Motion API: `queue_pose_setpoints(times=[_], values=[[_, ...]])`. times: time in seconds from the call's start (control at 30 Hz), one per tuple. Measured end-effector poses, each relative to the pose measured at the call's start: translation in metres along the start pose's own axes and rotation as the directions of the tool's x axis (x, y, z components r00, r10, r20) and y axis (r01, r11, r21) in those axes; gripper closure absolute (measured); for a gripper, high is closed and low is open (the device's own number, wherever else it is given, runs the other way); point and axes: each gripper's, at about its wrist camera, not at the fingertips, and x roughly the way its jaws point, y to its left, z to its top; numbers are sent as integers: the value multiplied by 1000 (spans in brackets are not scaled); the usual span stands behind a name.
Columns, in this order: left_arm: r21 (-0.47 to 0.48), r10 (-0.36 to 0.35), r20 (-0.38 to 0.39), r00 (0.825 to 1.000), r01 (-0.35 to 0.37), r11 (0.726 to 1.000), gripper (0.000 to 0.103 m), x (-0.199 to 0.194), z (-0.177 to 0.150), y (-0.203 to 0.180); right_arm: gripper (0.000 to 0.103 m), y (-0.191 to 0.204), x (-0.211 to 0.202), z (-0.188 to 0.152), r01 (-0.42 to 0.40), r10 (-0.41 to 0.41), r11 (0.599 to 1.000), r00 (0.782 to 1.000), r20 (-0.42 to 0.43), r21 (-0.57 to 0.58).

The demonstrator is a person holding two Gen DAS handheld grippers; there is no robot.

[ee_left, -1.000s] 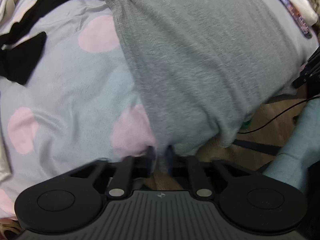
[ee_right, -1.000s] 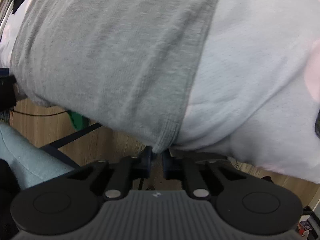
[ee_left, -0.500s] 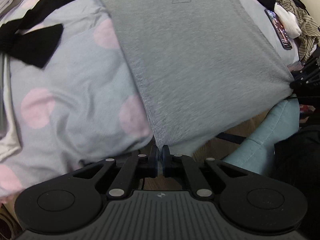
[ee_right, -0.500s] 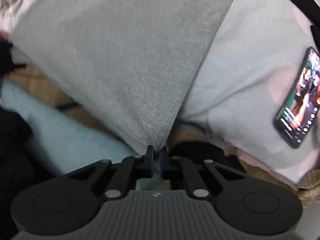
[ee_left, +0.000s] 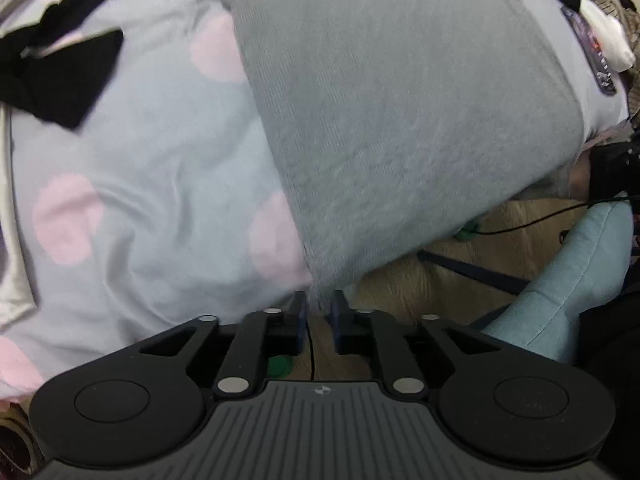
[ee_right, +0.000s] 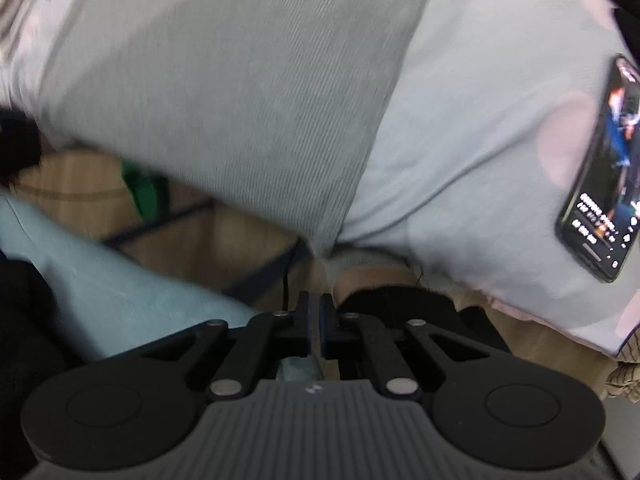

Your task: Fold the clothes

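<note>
Both bottom corners of the grey shirt (ee_left: 400, 120) seem released since half a second ago: left gripper (ee_left: 319, 312) narrowly parted, right gripper (ee_right: 314, 320) nearly closed, empty; shirt's left draped over the bed (ee_left: 140, 160) edge.

Left wrist view: camera sits just behind the left gripper (ee_left: 319, 312), low at the bed's near edge, facing forward over the grey shirt (ee_left: 400, 120) and spotted sheet (ee_left: 140, 160). Close range.

Right wrist view: same mounting behind the right gripper (ee_right: 314, 312), aimed at the shirt's (ee_right: 224, 92) opposite hem corner.

Shared: shirt, sheet (ee_right: 480, 128), phone (ee_left: 592, 56) (ee_right: 604, 176), wooden floor (ee_left: 400, 292) (ee_right: 244, 248).
</note>
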Motion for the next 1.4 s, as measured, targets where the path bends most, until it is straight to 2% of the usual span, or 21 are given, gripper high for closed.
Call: queue_pose_setpoints(times=[0.13, 0.2, 0.3, 0.4, 0.5, 0.6, 0.77, 0.83, 0.9, 1.0, 1.03, 1.07, 1.13, 1.2, 1.33, 1.4], values=[[-11, -4, 84, 996, 5, 1000, 86, -21, 17, 3, 89, -34, -36, 8, 13, -25, 997, 988, 152, 78], [-29, 0, 138, 990, 5, 1000, 84, -32, 29, 7, 87, -57, -57, 14, 20, -54, 990, 969, 243, 138], [-80, 35, 205, 978, -19, 997, 74, -41, 52, 12, 79, -93, -84, 21, 36, -131, 963, 930, 345, 269], [-140, 80, 253, 964, -46, 989, 73, -49, 78, 19, 78, -126, -107, 37, 36, -223, 911, 882, 415, 412], [-187, 94, 290, 952, -40, 982, 73, -51, 103, 30, 78, -156, -123, 54, 19, -320, 837, 827, 461, 547], [-212, 116, 324, 939, -47, 976, 73, -51, 122, 37, 77, -178, -119, 67, -3, -393, 771, 784, 481, 636], [-220, 147, 367, 918, -67, 973, 73, -49, 150, 39, 67, -215, -113, 81, -37, -444, 714, 749, 493, 699], [-220, 140, 384, 913, -57, 974, 73, -49, 158, 39, 67, -225, -107, 90, -36, -454, 702, 746, 487, 711], [-219, 133, 391, 911, -49, 975, 73, -49, 165, 38, 67, -235, -101, 98, -35, -456, 689, 756, 470, 724], [-212, 118, 392, 912, -36, 977, 73, -47, 173, 36, 69, -244, -92, 104, -44, -439, 688, 770, 463, 725], [-210, 117, 389, 914, -36, 977, 73, -46, 175, 35, 80, -246, -88, 106, -49, -432, 688, 774, 463, 724], [-210, 119, 385, 915, -38, 977, 73, -45, 176, 34, 98, -245, -90, 107, -47, -435, 696, 766, 473, 716], [-212, 120, 375, 919, -40, 976, 73, -43, 179, 32, 99, -241, -98, 109, -39, -443, 715, 747, 496, 698], [-211, 112, 375, 920, -33, 977, 73, -43, 180, 30, 99, -231, -112, 110, -2, -482, 725, 713, 509, 689], [-196, 102, 388, 916, -26, 980, 73, -47, 178, 25, 99, -211, -145, 109, -47, -460, 765, 657, 597, 642], [-190, 99, 397, 913, -24, 981, 73, -50, 177, 22, 99, -194, -157, 115, -90, -404, 799, 652, 642, 595]])
